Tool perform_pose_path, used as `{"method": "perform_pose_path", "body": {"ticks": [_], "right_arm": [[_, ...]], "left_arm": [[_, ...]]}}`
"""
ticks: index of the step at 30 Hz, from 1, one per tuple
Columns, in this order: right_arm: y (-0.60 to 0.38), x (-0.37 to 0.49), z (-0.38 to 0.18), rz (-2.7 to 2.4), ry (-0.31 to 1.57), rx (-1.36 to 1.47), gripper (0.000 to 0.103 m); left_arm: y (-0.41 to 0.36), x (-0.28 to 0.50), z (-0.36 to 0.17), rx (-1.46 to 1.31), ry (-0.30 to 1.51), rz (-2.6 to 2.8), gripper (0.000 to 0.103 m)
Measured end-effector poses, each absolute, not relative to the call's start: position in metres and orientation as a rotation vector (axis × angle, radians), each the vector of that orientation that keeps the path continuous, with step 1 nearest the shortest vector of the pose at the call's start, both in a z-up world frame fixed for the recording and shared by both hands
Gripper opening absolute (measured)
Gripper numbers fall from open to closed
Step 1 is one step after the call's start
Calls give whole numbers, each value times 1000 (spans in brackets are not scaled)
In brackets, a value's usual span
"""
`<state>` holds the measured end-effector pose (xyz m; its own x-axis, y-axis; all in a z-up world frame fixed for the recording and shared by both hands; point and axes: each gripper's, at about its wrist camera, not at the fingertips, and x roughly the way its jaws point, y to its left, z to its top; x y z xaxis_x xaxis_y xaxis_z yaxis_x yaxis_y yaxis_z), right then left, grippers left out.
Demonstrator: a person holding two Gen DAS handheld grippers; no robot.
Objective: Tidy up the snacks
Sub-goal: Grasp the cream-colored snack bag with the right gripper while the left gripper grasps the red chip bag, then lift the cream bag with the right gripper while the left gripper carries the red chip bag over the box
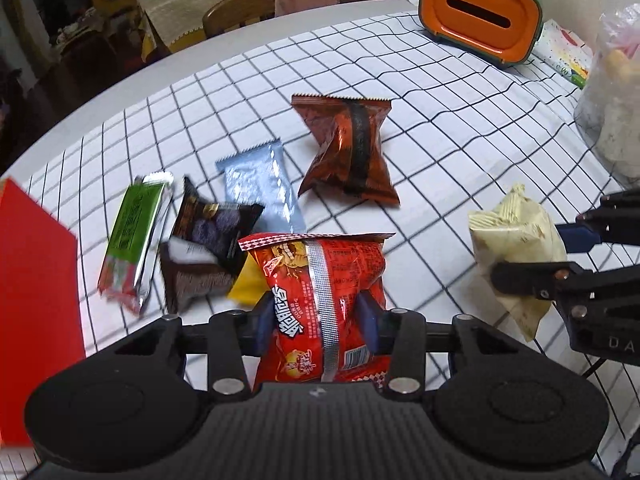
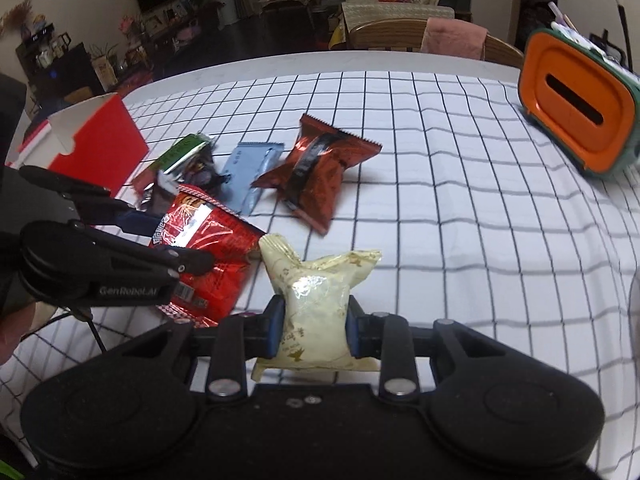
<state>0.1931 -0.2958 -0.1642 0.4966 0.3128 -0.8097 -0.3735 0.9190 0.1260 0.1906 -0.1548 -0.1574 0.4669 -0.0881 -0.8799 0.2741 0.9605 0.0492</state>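
nearest: left gripper (image 1: 318,316) pinched on red snack bag (image 1: 320,300), lifted off checked tablecloth (image 1: 460,152); right gripper (image 2: 312,326) clamped on cream snack bag (image 2: 316,300). beyond: green bar (image 1: 130,236), dark packet (image 1: 208,236), silver-blue packet (image 1: 260,184), brown bag (image 1: 348,148). left: red box (image 2: 100,140). farthest: orange container (image 1: 480,16).
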Motion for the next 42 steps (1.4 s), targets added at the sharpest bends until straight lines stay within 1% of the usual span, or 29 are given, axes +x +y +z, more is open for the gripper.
{"method": "perform_pose_path", "body": {"ticks": [7,9,11,13,15,19,21,30,32,33,34,42], "right_arm": [[-294,168,-164,412,963,-29,29],[-297,163,-164,406,965,-13,29],[-300,158,-165,400,967,-7,29],[-303,155,-166,395,969,4,29],[-306,151,-166,392,972,17,29],[-311,146,-169,381,978,27,29],[-312,144,-170,373,980,28,29],[-316,138,-171,355,983,37,29],[-317,137,-171,352,983,38,29],[-317,137,-171,352,984,39,29],[-317,138,-171,350,985,39,29],[-310,139,-168,351,980,31,29]], "left_arm": [[-150,173,-158,196,1080,-200,43],[-151,171,-159,200,1086,-189,46],[-153,170,-161,207,1094,-171,54],[-157,168,-162,212,1101,-158,72],[-161,166,-163,203,1100,-157,79],[-178,170,-172,260,1118,-84,79],[-181,173,-177,249,1128,-55,81],[-181,183,-183,182,1160,-7,81],[-178,184,-183,166,1162,1,78],[-177,184,-183,160,1162,3,74],[-176,184,-183,153,1160,1,73],[-164,179,-180,116,1162,-9,72]]}}
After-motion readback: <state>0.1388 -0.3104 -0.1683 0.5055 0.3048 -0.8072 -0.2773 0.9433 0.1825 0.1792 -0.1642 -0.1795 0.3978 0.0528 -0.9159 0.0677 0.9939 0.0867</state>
